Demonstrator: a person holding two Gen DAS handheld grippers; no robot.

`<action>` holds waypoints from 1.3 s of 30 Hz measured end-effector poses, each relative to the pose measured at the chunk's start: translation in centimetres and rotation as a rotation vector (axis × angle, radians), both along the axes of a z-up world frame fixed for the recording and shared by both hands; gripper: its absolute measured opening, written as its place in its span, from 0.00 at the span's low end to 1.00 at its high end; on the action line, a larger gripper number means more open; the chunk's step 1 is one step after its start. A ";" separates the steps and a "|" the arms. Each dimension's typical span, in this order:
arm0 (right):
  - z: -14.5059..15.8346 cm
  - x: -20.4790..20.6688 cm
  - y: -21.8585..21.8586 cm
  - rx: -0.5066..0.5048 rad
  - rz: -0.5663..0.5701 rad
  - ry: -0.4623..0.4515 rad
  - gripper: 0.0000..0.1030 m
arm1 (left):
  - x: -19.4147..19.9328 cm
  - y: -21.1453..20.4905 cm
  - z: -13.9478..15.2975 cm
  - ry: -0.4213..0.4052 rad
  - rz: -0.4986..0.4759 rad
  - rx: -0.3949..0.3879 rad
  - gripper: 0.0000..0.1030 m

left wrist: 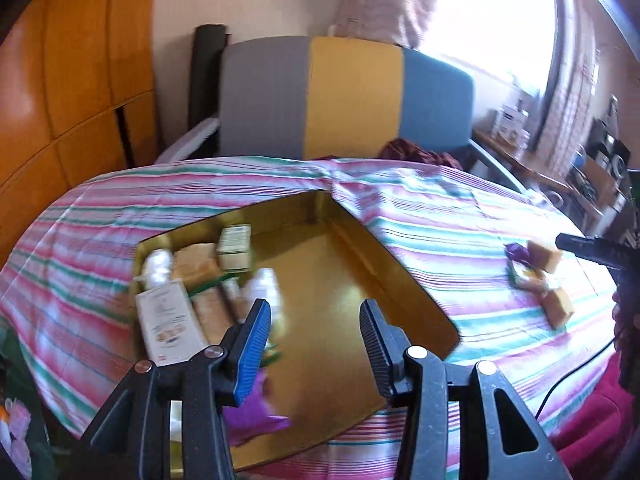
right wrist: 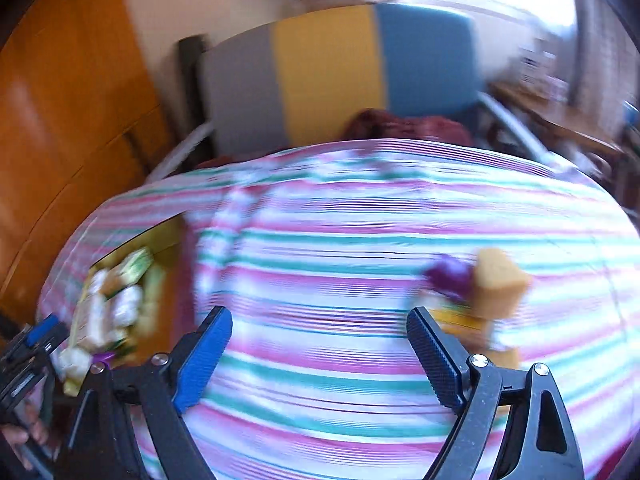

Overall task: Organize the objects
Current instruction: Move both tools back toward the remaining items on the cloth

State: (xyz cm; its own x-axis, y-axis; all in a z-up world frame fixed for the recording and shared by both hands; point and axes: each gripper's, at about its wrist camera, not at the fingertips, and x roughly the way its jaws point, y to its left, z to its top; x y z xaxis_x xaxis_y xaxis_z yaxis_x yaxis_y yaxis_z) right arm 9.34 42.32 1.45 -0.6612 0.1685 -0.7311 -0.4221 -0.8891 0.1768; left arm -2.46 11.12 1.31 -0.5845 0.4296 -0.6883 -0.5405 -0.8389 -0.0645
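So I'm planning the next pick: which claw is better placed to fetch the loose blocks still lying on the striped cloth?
Right claw: open, empty, with the tan blocks just past its right finger. Left claw sits over the gold tray.

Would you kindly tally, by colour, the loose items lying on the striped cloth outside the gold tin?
Tan spongy blocks: 2
Purple wrapped piece: 1
Pale flat packet: 1
Total: 4, as far as the blur allows.

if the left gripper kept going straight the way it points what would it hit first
Probably the bare gold floor of the tin tray: the left gripper hangs open over it, with the packed items off to its left. Depth is uncertain.
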 end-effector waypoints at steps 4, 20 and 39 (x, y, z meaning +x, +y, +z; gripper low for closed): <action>-0.8 3.0 4.5 -0.006 -0.157 0.001 0.89 | 0.9 2.7 -0.3 -0.013 -0.059 -0.022 0.45; -4.1 8.5 12.1 -0.262 -0.456 0.116 0.91 | 4.0 11.9 -2.9 -0.071 -0.249 -0.111 0.45; -5.0 12.1 14.4 -0.459 -0.586 0.233 0.93 | 6.3 21.3 -6.6 -0.227 -0.465 -0.135 0.45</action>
State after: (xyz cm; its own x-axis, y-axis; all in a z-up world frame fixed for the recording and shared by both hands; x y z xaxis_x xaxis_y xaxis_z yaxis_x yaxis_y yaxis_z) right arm 21.42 56.76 -3.50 -0.7028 0.2520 -0.6652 -0.7071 -0.3491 0.6148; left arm 3.87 32.42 -5.29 -0.1835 0.5065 -0.8425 -0.8422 -0.5231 -0.1310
